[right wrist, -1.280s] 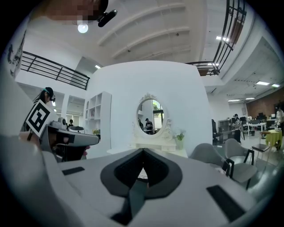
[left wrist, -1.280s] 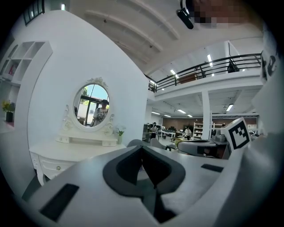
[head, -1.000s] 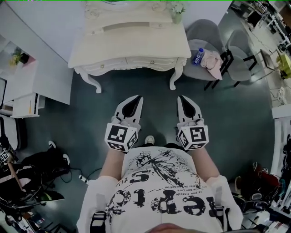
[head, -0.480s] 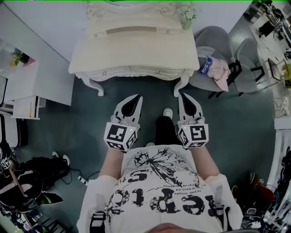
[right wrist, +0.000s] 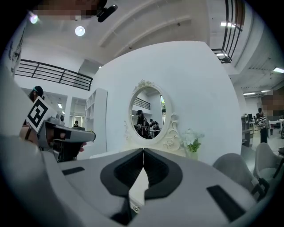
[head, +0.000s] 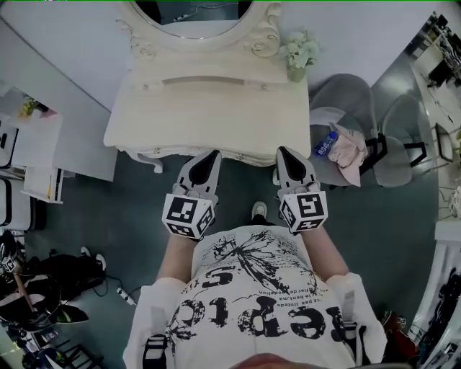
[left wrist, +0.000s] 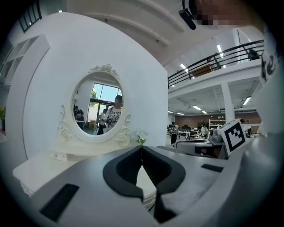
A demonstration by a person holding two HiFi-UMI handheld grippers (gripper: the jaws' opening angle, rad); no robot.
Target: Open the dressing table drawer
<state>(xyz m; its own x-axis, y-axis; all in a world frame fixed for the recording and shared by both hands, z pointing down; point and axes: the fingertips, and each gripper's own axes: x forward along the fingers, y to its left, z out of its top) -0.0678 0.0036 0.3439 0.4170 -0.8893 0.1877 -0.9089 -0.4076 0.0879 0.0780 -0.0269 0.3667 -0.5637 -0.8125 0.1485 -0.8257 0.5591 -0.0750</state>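
The cream dressing table [head: 209, 108] stands against the white wall straight ahead of the person, with an oval mirror [head: 194, 18] at its back. Its drawer [head: 245, 153] sits shut along the front edge. The left gripper [head: 214, 154] and right gripper [head: 282, 151] are held side by side, nearly level, their tips at that front edge, each with jaws pressed together on nothing.

The bench [head: 205, 108], a dressing table, looks like cream-painted wood, smooth and satin, with a glossy glass mirror [left wrist: 98, 108] in a carved frame. The left gripper [head: 213, 153] and right gripper [head: 281, 151] have matt grey plastic shells, their fingers [left wrist: 120, 173] lined in dull black rubbery material; the floor [head: 130, 209] is dark, smooth, faintly shiny
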